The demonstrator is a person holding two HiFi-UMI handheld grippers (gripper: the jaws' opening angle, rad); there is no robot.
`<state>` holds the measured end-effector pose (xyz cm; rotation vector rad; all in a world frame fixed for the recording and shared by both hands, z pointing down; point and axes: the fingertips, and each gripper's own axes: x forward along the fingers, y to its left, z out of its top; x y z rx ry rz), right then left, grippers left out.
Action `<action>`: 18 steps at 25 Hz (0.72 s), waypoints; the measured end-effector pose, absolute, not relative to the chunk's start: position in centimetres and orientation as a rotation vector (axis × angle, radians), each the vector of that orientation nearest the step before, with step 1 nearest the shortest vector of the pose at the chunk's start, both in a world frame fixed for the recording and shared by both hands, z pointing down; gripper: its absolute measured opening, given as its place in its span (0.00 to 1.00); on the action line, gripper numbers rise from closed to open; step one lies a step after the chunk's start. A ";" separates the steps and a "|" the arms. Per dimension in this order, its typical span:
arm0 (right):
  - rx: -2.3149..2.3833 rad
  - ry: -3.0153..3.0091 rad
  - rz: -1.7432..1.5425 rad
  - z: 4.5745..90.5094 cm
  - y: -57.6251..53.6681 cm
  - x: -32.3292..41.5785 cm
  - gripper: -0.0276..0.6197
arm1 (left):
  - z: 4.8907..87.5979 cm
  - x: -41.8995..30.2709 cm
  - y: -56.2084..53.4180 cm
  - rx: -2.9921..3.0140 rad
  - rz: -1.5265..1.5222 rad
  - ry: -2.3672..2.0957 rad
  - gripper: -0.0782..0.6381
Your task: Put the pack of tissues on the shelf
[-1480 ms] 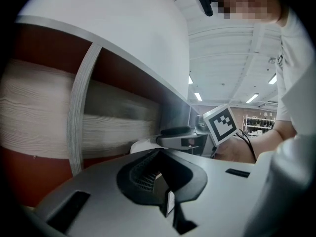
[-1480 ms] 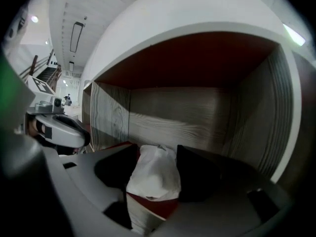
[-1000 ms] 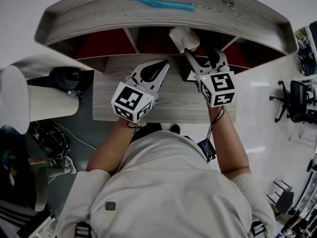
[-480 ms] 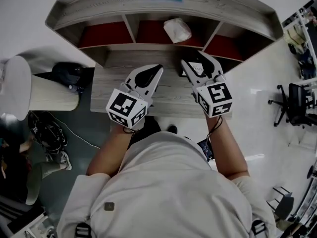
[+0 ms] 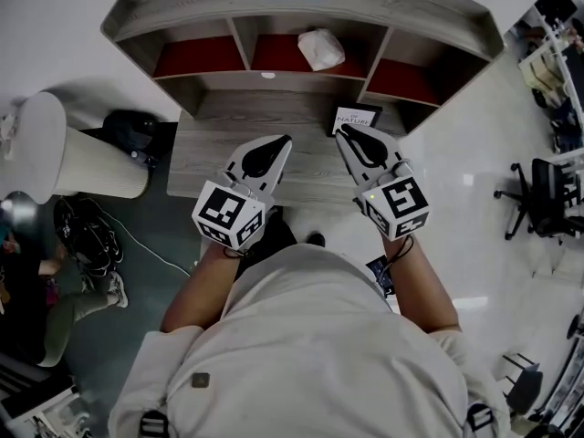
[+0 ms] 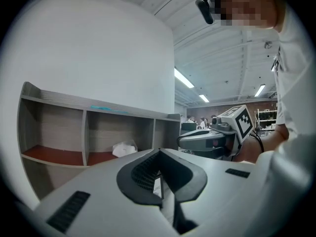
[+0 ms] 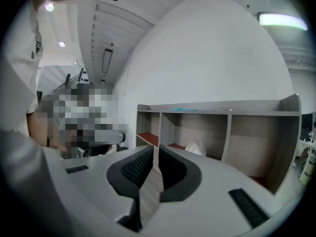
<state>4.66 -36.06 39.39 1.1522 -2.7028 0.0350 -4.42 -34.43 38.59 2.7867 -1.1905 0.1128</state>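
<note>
1. Both claws have drawn back from the shelf (image 5: 429, 16) in the head view. The left claw (image 5: 285, 140) and right claw (image 5: 343, 133) now hang over the table (image 5: 219, 126). The pack of tissues (image 5: 321, 49) lies alone in the shelf's middle compartment (the red-floored one), well apart from both.
2. Left gripper view: the left claw's jaws sit together with nothing between them, and the pack shows far beyond.
3. Right gripper view: the right claw's jaws have just been closing and stand almost together, empty. The placing looks done.
</note>
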 end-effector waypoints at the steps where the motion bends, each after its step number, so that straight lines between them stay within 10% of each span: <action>1: 1.134 -2.710 0.035 39.4 -35.5 4.7 0.11 | 38.5 -4.3 -34.0 2.787 0.110 -1.192 0.13; 18: 0.899 -2.818 0.014 38.8 -30.8 2.5 0.07 | 37.2 -6.4 -31.2 2.776 0.133 -1.242 0.13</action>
